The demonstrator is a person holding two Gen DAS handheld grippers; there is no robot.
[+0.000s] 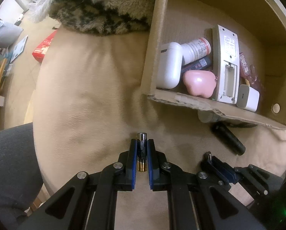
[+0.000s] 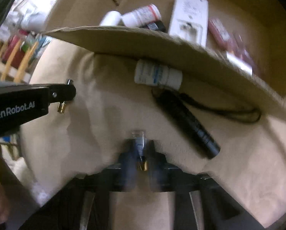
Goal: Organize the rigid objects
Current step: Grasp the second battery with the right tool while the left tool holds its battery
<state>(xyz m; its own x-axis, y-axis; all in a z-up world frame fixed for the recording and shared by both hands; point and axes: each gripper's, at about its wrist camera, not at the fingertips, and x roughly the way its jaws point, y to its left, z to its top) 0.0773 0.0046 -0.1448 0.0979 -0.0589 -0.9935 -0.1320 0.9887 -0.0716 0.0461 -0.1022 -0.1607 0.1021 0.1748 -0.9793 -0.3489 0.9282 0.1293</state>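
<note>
Right wrist view blurred by motion; a white bottle [image 2: 158, 75] and black cylinder [image 2: 189, 123] lie partly hidden under the cardboard box [image 1: 181, 99] wall. Surface: beige cushion [image 1: 89, 88]; cluttered room cut off at left. Left gripper [image 1: 142, 149] pinches a battery [image 1: 142, 151], black-patterned with a gold end, above the cushion. Right gripper [image 2: 141, 149] pinches a second battery [image 2: 141, 151], similar though indistinct.

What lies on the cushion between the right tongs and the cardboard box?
In the right wrist view, a black pen-like stick with a cord and a small white bottle lie between the right tongs, shut on a battery, and the cardboard box.
</note>
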